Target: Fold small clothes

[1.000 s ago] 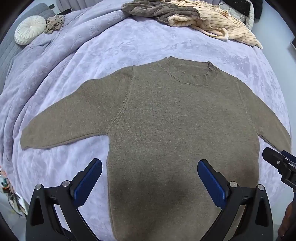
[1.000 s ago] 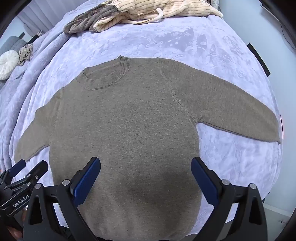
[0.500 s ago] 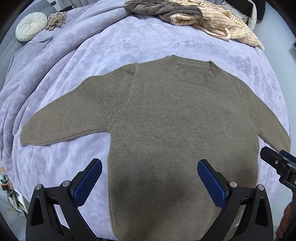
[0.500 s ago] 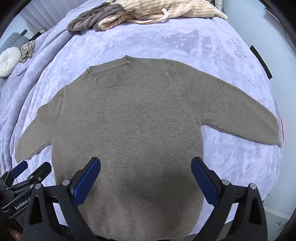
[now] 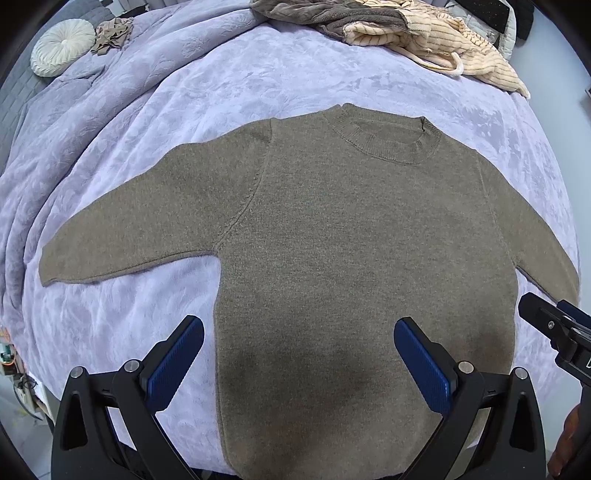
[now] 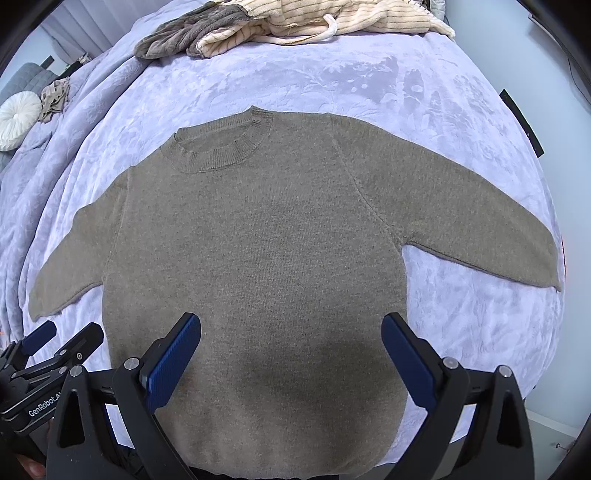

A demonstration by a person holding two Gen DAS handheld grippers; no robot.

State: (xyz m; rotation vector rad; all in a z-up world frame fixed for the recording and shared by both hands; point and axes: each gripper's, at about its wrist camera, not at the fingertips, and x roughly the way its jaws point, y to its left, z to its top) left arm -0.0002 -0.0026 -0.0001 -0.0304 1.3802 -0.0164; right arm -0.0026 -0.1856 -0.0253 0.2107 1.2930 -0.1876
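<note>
- Nearest to us, our left gripper [image 5: 299,362], a black frame with ribbed blue pads, has its jaws spread wide apart and grips nothing; it hangs above the lower hem area of the garment.
- Our right gripper [image 6: 291,356], of the same black-and-blue build, is likewise spread wide with nothing between its pads [image 6: 173,362], above the lower body of the same garment.
- Each gripper shows at the edge of the other's view, so they sit side by side: the right one at the right margin of the left wrist view, the left one at the lower left of the right wrist view.
- Beneath both lies the olive-brown knitted crew-neck sweater [image 5: 362,251], spread flat and face up on the lavender textured bedspread [image 5: 280,85], its hem toward us and its ribbed collar [image 5: 388,147] away from us.
- Both sleeves stretch outward and angle slightly down; the left sleeve [image 5: 136,229] lies fully on the cover, and the right sleeve [image 6: 476,221] reaches close to the bed's edge.
- Farther off, at the far end of the bed, sits a heap of crumpled clothes: a grey-brown plush piece [image 6: 184,33] touching a cream striped ribbed garment [image 6: 332,18].
- Far left, a round white pleated cushion [image 5: 62,46] rests just beside a small bunched beige cloth [image 5: 112,33].
</note>
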